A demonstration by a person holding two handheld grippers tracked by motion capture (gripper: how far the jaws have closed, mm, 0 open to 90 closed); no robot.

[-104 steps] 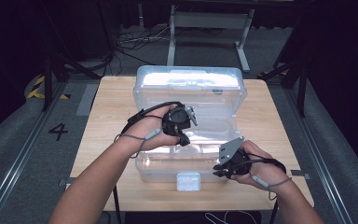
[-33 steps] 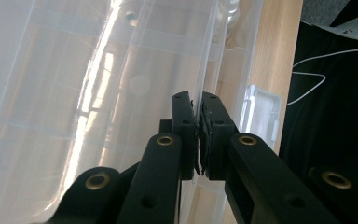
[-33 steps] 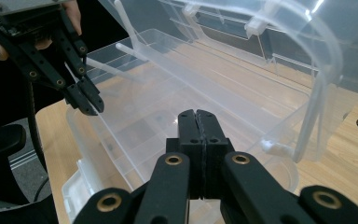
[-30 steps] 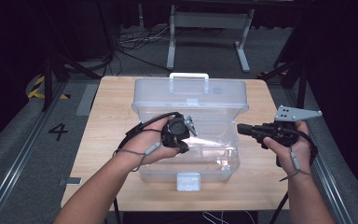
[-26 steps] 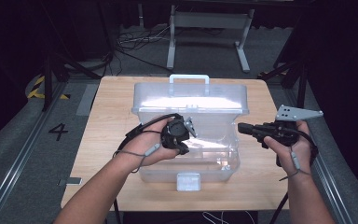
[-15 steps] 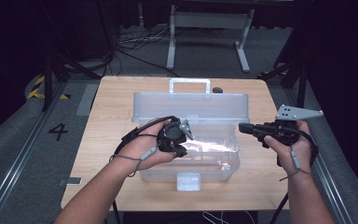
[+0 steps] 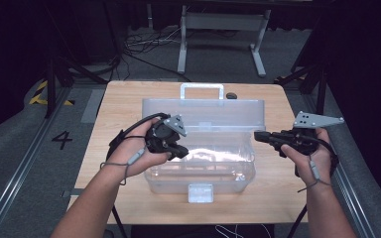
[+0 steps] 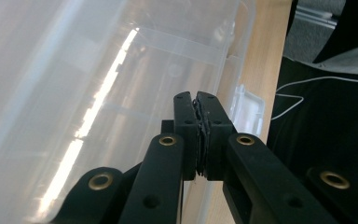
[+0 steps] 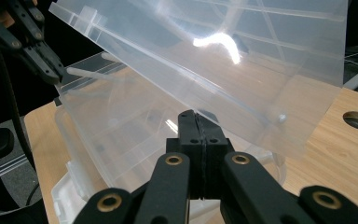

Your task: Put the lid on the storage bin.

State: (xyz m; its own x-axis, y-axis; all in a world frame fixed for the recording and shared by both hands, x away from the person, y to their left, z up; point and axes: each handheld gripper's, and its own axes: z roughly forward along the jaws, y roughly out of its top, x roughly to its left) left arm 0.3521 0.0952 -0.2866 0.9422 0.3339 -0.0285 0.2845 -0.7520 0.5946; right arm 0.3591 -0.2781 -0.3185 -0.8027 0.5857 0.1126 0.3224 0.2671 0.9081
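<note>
Clear plastic bin (image 7: pixel 201 171) mid-table (image 7: pixel 119 99), lid (image 7: pixel 203 115) raised near upright along its far edge. Left gripper (image 7: pixel 178 150) at bin's left rim, jaws pressed together, nothing between them, forearm angled in from below. Right gripper (image 7: pixel 258 137) just off bin's right end, level, jaws closed and empty. Bare wood either side of bin. Lid steeper than 0.5 s ago; right gripper unmoved.
</note>
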